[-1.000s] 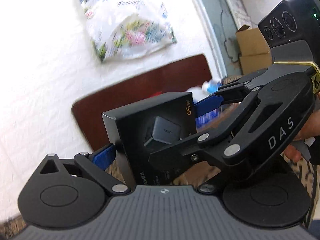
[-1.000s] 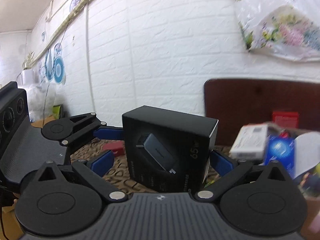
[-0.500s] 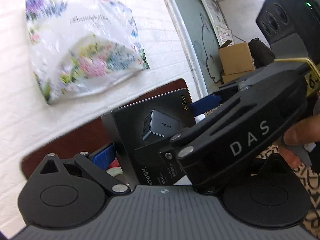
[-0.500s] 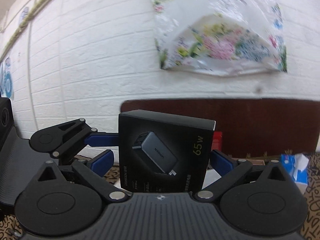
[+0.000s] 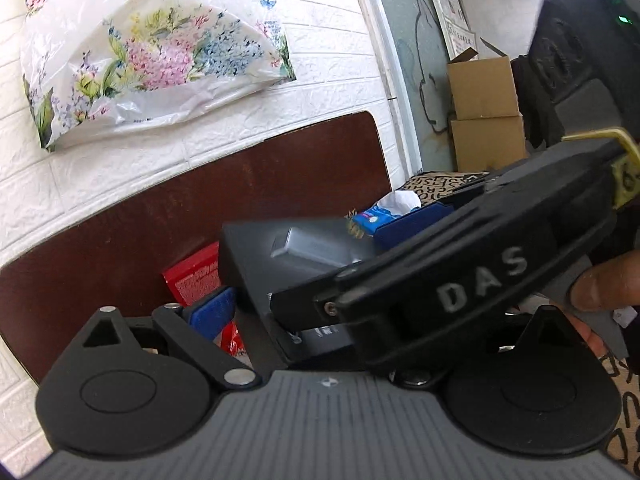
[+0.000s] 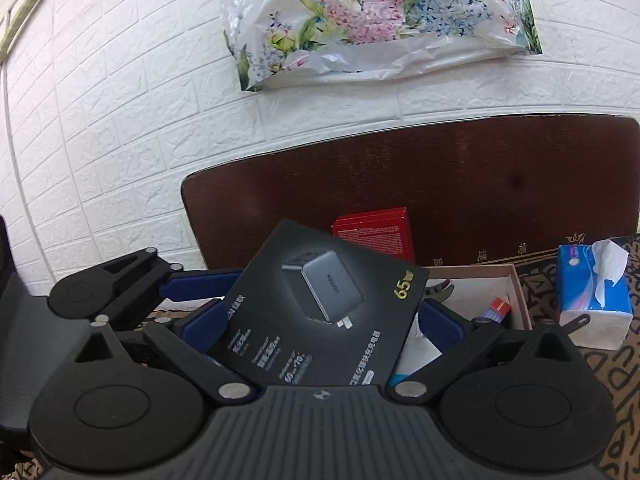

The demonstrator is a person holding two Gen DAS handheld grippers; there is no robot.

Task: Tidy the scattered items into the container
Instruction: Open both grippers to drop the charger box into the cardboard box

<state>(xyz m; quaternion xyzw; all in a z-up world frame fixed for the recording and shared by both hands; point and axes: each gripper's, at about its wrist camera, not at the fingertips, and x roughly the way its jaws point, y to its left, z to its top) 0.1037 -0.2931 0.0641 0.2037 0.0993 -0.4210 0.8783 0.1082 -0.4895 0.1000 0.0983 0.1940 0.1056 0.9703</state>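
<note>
A black charger box point(image 6: 320, 304), with a grey charger pictured and "65W" in gold, is held tilted between both grippers. My right gripper point(image 6: 320, 322) is shut on its sides, and one blue finger point(image 6: 438, 324) presses the right edge. From the left, my left gripper reaches in and one of its fingers point(image 6: 192, 284) touches the box. In the left wrist view my left gripper point(image 5: 304, 312) is shut on the same box point(image 5: 260, 256), though the right gripper's body hides its right finger. The box hangs over an open cardboard container point(image 6: 516, 292).
A red box point(image 6: 372, 236) stands against a dark wooden panel point(image 6: 480, 184) behind the container. To the right, a blue tissue pack point(image 6: 592, 300) sits on a patterned cloth. A floral plastic bag point(image 6: 372, 20) hangs on the brick wall. Stacked cardboard boxes point(image 5: 484, 112) stand far right, and a hand point(image 5: 604, 284) grips the right gripper.
Both grippers moved down and toward the container with the box. The box has tipped from upright to a slanted pose. The container and tissue pack have come into the right wrist view.
</note>
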